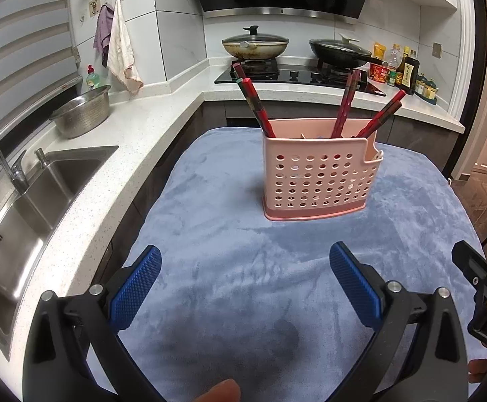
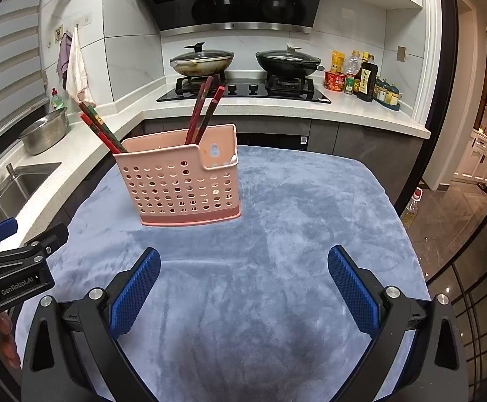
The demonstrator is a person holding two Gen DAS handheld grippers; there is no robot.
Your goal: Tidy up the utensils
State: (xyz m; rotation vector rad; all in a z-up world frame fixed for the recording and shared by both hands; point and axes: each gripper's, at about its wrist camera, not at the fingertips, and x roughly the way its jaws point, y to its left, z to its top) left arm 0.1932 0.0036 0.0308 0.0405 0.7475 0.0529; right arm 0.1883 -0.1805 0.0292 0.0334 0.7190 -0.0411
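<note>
Left tool (image 1: 245, 288): jaws wide apart, nothing between them, above bare blue cloth (image 1: 209, 234). Pink perforated holder (image 1: 313, 181): upright on cloth-covered bench, long axis running left-right, mid-bench, well clear of every cloth edge. Red chopsticks (image 1: 256, 107): standing tips-down, tops fanned left and right out of the holder. Right tool (image 2: 243, 289): jaws fully spread, empty, open cloth ahead and to the right.
</note>
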